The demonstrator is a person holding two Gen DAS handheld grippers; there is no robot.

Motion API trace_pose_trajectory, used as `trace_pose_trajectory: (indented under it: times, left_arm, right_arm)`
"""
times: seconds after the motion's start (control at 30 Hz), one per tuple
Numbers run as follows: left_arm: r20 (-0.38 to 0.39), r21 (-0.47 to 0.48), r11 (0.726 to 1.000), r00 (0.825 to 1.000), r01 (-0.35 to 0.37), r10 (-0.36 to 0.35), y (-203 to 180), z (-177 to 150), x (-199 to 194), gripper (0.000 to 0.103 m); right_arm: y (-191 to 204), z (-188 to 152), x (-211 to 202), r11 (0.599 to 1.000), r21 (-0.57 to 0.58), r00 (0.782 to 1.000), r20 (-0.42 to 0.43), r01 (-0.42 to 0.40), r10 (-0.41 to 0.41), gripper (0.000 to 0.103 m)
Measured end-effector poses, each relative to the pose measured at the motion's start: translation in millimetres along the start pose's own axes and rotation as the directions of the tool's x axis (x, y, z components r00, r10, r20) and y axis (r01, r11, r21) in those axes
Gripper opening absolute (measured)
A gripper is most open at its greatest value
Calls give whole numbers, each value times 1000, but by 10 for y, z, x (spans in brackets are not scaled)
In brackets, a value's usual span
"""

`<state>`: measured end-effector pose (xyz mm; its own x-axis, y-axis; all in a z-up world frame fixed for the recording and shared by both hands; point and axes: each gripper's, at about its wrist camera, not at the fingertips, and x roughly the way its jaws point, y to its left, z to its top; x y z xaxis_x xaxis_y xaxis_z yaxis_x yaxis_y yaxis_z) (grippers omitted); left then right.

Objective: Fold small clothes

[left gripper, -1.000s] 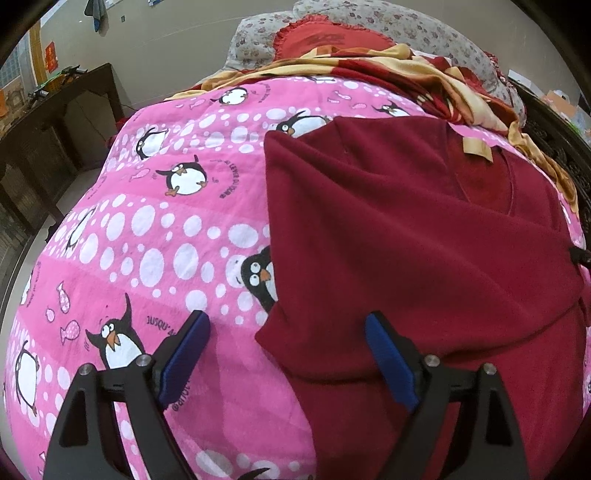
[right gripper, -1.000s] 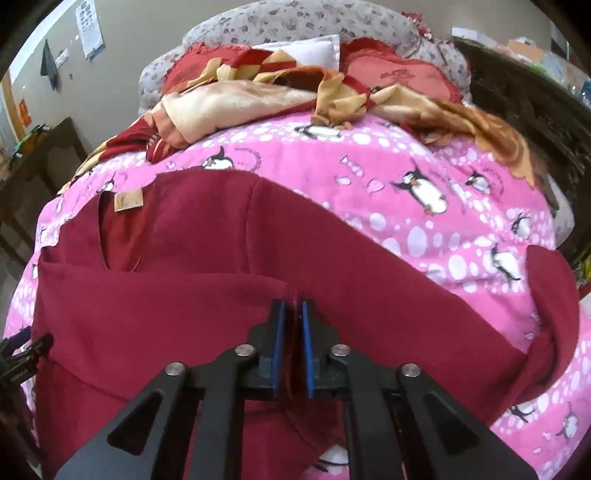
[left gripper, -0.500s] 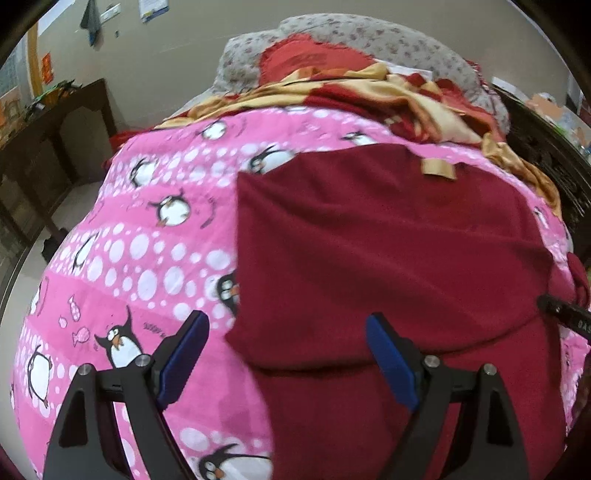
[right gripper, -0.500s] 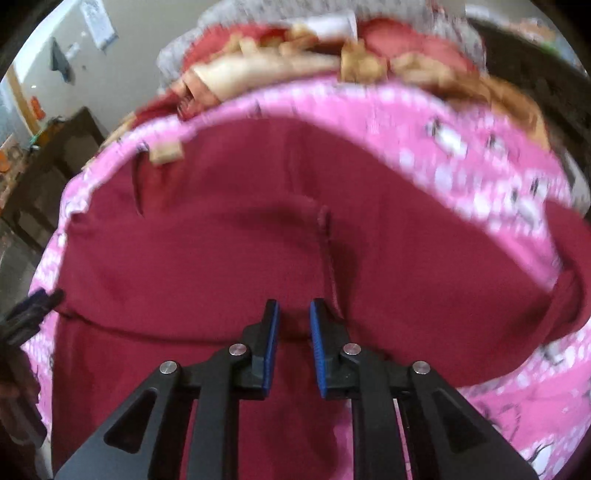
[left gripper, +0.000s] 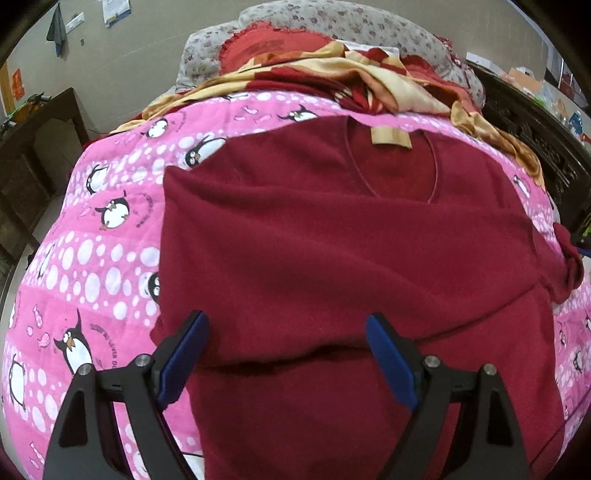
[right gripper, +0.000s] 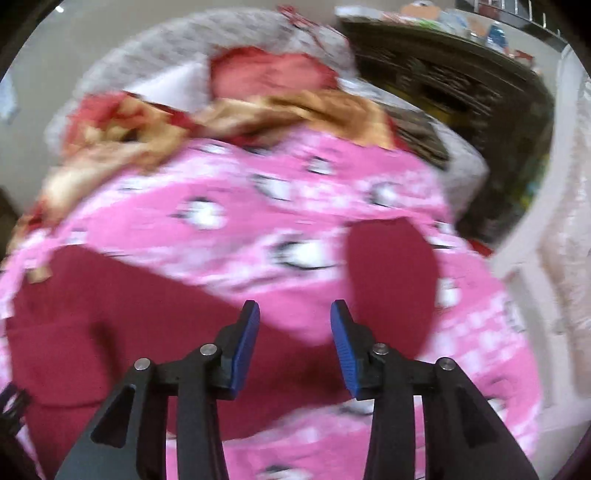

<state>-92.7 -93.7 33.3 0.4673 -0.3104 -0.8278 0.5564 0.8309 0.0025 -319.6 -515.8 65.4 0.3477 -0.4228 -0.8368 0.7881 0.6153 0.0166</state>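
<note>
A dark red sweater lies flat on a pink penguin-print quilt, with a tan neck label at the far side and one sleeve folded across its body. My left gripper is open and empty, hovering over the sweater's near part. My right gripper is open and empty above the quilt, between the sweater body on the left and its right sleeve, which curves out to the right. The right wrist view is blurred by motion.
A crumpled red and gold blanket and floral pillows lie at the bed's far end. A dark wooden desk stands left of the bed. A dark carved bed frame runs along the right side.
My right gripper has let go of the sweater's folded sleeve, opened, and swung right toward the other sleeve. My left gripper stayed open and shifted right over the sweater.
</note>
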Motion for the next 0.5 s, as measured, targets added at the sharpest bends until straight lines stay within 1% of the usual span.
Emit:
trace_pose_trajectory:
  times: [0.1,0.13,0.2,0.27,0.3,0.37,0.43,0.5]
  left_arm:
    - [-3,7,1000,1000,-7,7,-12,-10,11,90]
    - [-5,7,1000,1000,-8,8,-9,-9,17,90]
    - [-9,4,1000,1000,-10,11,-6,1,31,90]
    - [-11,5,1000,1000,-13,13,-6,9,33,90]
    - [-11,6,1000,1000,-15,15,-5,13,30,90]
    - [-9,9,1000,1000,-16,16,-6,20,33,90]
    - [-9,7,1000,1000,-16,16,-2,20,36,90]
    - [-9,2,1000,1000,-14,14,3,17,35,90]
  right_arm:
    - [-164,125,272,997,-16,996,-47,71,-72,46]
    - [-183,115,352,996,-20,995,-62,82,-83,46]
    - [-198,144,490,996,-30,993,-86,79,-81,46]
    - [-193,170,602,994,-67,991,-95,88,-95,46]
    - [-186,175,617,992,-83,991,-87,93,-100,44]
    - [-248,182,558,993,-75,994,-59,92,-97,15]
    - [-383,199,443,998,-26,998,-42,49,-50,14]
    - [-557,163,195,999,34,1000,5,19,-19,12]
